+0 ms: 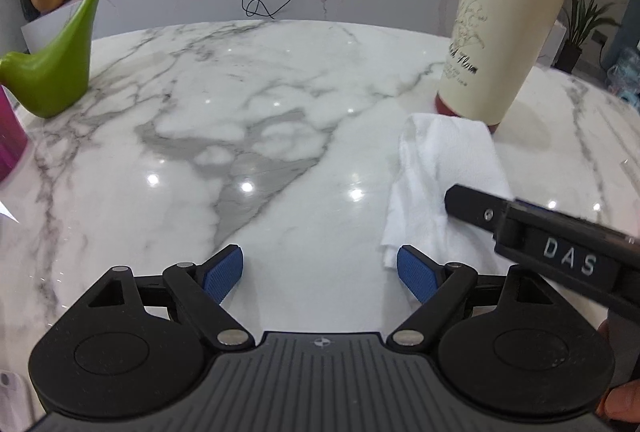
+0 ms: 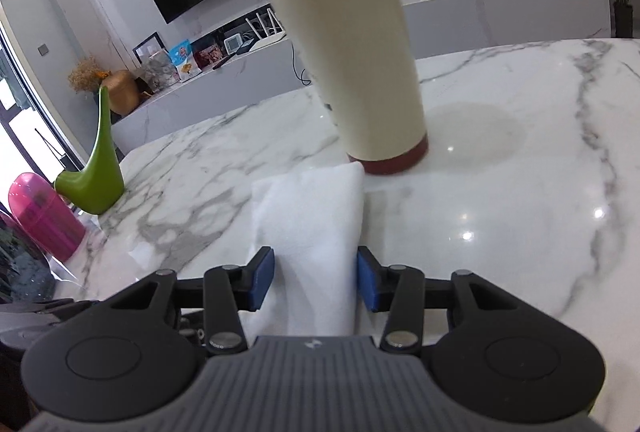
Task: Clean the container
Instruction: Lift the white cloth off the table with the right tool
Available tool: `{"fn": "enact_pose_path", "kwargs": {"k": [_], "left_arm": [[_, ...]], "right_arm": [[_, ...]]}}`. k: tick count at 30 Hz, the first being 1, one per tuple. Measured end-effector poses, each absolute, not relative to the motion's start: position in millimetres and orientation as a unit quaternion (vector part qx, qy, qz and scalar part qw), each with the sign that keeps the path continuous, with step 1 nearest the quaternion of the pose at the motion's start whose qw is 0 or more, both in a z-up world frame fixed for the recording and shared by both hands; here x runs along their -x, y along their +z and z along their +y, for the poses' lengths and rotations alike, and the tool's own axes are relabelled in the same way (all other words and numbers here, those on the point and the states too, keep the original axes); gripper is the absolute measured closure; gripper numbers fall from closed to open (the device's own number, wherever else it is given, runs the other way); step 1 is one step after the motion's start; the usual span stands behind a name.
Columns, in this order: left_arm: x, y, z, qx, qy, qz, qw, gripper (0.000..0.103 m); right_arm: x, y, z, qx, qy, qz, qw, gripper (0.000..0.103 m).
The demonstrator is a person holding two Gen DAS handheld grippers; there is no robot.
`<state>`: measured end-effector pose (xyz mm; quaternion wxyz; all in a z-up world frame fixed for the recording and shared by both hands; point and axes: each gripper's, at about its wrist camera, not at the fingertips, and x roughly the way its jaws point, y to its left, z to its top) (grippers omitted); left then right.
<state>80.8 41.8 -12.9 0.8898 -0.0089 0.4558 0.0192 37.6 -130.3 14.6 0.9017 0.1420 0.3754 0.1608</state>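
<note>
A tall cream tumbler (image 1: 500,28) with a dark red lid and base stands upright on the marble table; it also shows in the right wrist view (image 2: 352,48). A folded white cloth (image 1: 436,176) lies flat in front of it, touching its base. My right gripper (image 2: 316,284) straddles the near end of the cloth (image 2: 312,228), its blue pads (image 2: 262,280) on either side, still apart from it. Its black finger (image 1: 480,210) shows in the left wrist view over the cloth. My left gripper (image 1: 320,274) is open and empty, low over the table left of the cloth.
A green long-spouted watering can (image 1: 56,64) stands at the table's left, with a pink container (image 2: 44,216) beside it. A white marble table (image 1: 248,120) spans both views. A counter with a cable and clutter lies behind.
</note>
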Motion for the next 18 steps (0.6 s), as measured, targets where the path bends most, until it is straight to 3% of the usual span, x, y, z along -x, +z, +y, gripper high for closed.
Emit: {"fn": "enact_pose_path", "kwargs": {"k": [2,7,11,18], "left_arm": [[-79.5,-13.5,42.6,0.001,0.015,0.454,0.891,0.018],[-79.4,-13.3,45.7,0.003,0.013,0.454,0.891,0.018],[-78.5,-11.5,43.3,-0.007,0.003,0.445,0.895,0.02],[-68.5,5.3,38.2,0.001,-0.023,0.361,0.932,0.021]], "right_arm": [[-38.4,13.7,-127.3,-0.142,0.164,0.377,0.901,0.065],[-36.6,14.4,-116.8,-0.097,0.167,0.374,0.907,0.074],[-35.5,20.1,-113.3,-0.06,0.176,0.369,0.911,0.087],[-29.4,37.1,-139.8,-0.058,0.166,0.351,0.92,0.089]]}}
